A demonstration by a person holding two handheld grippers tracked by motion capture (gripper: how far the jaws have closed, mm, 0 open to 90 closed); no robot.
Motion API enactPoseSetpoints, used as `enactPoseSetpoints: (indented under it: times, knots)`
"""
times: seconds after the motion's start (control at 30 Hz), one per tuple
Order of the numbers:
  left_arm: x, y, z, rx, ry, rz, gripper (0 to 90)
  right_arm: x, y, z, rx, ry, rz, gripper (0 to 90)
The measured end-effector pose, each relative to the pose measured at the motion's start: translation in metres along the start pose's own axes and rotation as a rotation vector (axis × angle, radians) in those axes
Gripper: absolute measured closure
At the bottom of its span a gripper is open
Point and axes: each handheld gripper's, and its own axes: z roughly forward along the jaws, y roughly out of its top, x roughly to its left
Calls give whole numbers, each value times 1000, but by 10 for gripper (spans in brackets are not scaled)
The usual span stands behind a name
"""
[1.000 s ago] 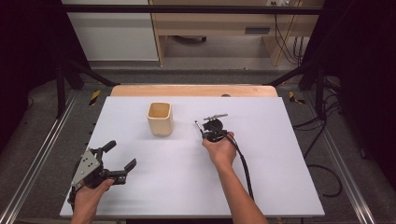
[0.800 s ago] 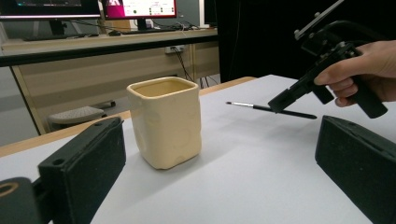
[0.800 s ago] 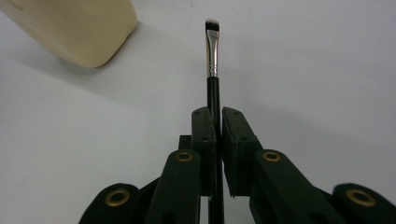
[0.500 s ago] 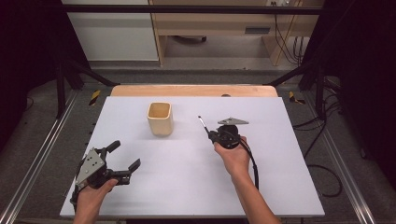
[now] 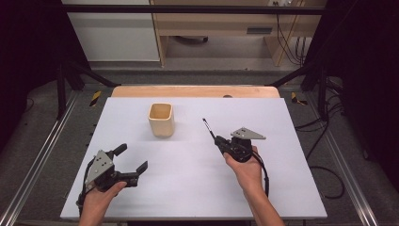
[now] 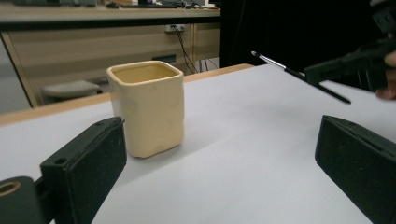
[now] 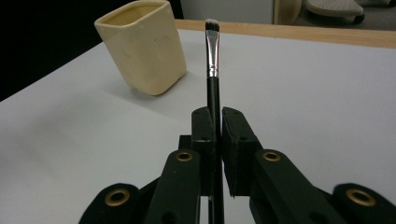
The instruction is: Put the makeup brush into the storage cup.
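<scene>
The right gripper (image 5: pixel 220 143), fingers clamped on a brush (image 7: pixel 212 60), hovered right of the cup (image 5: pixel 161 119); the left gripper (image 5: pixel 129 161), fingers spread and empty, waited nearer the person. The thin handle could pivot and miss the narrow mouth, tipping the cup.

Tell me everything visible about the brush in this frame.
The brush is slim, with a black handle, a shiny metal ferrule and a small flat tuft, pale at its tip. The right gripper is shut on the handle, jaws pressing it from both sides, tuft end pointing forward away from the hand. In the high view it juts up and away from the gripper, off the table, to the right of the cup and apart from it. Nothing else touches it.
</scene>
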Motion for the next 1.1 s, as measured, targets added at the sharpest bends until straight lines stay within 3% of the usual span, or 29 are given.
enactPoseSetpoints:
  times: [0.1, 0.23, 0.5, 0.8, 1.1]
  knots:
    - [-4, 7, 4, -19, -23, -41, 20, 3, -2, -6, -29, 10, -16, 841]
    - [-11, 14, 11, -11, -38, -3, 21, 7, -5, -13, -69, 27, -40, 840]
    - [-26, 25, 27, 13, -89, 23, 27, 12, -6, -16, -92, 42, -49, 840]
    - [-38, 31, 44, 17, -130, 34, 25, 22, -7, -16, -111, 73, -63, 840]
    - [-47, 40, 52, 11, -135, 31, 30, 38, -6, -14, -133, 109, -92, 840]
